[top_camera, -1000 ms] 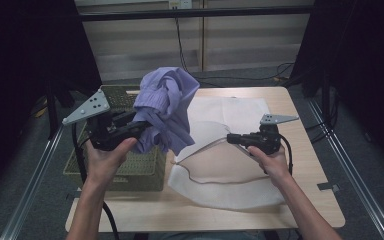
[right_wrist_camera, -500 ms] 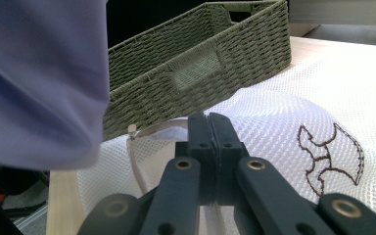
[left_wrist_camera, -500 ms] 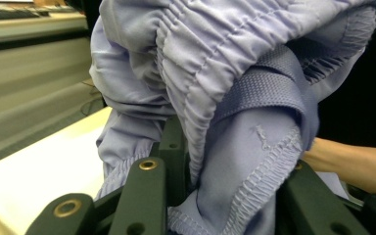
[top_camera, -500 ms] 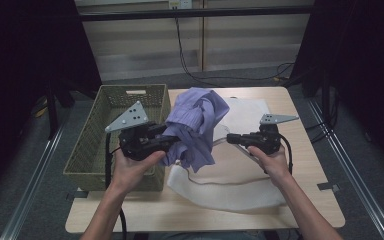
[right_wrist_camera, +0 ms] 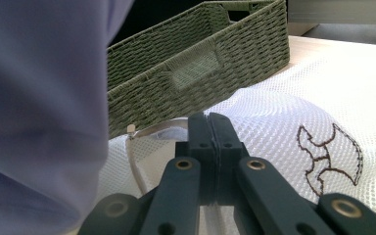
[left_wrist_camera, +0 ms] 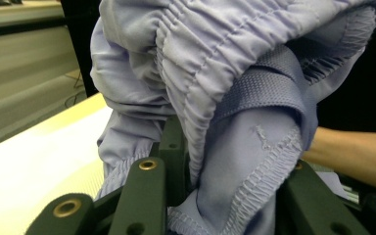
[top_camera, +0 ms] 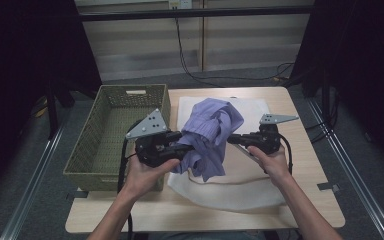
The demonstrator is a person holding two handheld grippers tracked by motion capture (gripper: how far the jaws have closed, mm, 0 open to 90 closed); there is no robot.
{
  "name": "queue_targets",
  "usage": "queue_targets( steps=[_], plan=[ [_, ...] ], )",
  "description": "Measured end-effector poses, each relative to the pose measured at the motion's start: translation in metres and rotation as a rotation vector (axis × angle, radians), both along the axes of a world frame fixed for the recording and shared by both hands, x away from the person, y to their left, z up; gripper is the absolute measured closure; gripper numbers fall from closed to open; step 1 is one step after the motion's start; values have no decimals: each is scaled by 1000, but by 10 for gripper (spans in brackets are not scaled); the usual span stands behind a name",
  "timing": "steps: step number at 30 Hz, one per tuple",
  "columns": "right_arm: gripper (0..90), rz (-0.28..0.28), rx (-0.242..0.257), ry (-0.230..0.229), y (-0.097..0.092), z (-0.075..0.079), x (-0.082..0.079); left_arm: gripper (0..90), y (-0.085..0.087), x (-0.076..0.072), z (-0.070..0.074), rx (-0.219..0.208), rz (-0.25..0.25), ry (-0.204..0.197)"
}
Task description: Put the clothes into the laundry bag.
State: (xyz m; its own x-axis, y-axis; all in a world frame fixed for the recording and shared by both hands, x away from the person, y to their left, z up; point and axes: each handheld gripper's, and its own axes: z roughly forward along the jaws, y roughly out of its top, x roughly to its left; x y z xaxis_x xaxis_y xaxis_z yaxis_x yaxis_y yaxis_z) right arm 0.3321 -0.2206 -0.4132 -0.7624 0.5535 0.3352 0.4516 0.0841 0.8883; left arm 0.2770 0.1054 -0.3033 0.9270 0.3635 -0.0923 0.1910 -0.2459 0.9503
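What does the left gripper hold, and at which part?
The left gripper is shut on the lilac garment, gripping bunched fabric near its stitched hem and elastic band.

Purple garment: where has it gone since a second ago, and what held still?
The left gripper, shut on the purple garment, carried it from beside the basket rightward and lower, over the white mesh bag. The right gripper stayed shut on the bag's edge; basket and bag kept their places.
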Motion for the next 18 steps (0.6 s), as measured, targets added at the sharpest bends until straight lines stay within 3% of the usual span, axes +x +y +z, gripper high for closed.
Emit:
queue_targets(
  steps=[2, 5, 10, 18],
  plan=[
    [897, -1, -1, -3, 0, 0, 0, 689, -3, -1, -1, 24, 1, -7],
    [897, -5, 4, 3, -1, 0, 0, 689, -5, 1, -4, 27, -10, -10],
    [896, -1, 14, 2, -2, 0, 0, 689, -13, 5, -18, 5, -24, 20],
    [897, 1, 12, 6, -2, 0, 0, 689, -27, 11, -45, 33, -31, 63]
  ],
)
